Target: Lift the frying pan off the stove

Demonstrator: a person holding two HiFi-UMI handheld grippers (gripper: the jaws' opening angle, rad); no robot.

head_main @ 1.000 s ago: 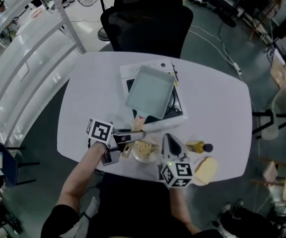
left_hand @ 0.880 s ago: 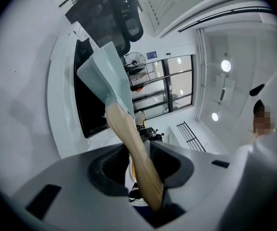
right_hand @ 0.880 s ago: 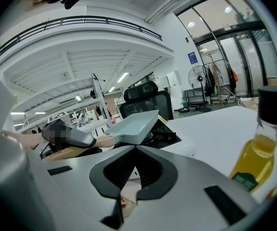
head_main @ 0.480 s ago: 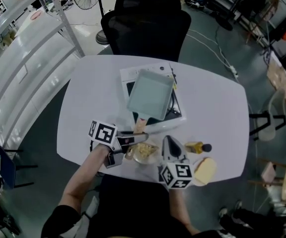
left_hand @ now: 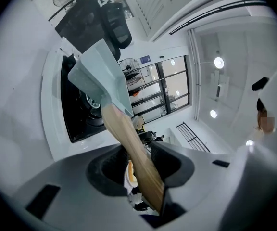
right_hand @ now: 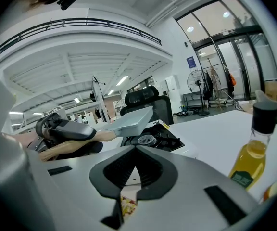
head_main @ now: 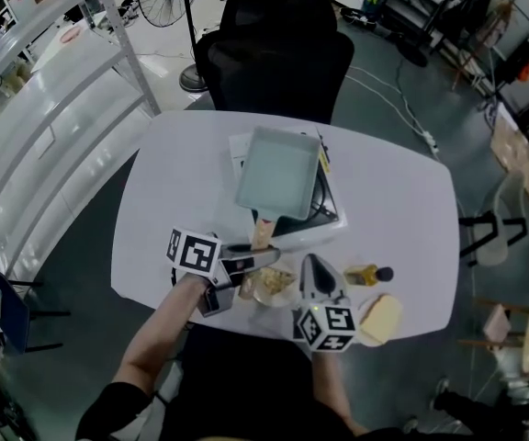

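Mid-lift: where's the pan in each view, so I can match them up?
Head view: pan at centre, over the stove.
Left gripper view: pan upper left, its handle running down to bottom centre.
Right gripper view: pan just left of centre, over the stove.
Shared landmark: the black chair behind the pan.

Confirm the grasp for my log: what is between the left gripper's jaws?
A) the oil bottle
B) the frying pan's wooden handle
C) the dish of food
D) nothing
B: in the left gripper view the wooden handle of the frying pan runs between the left gripper's jaws, whose pads press on it though they have just opened slightly.
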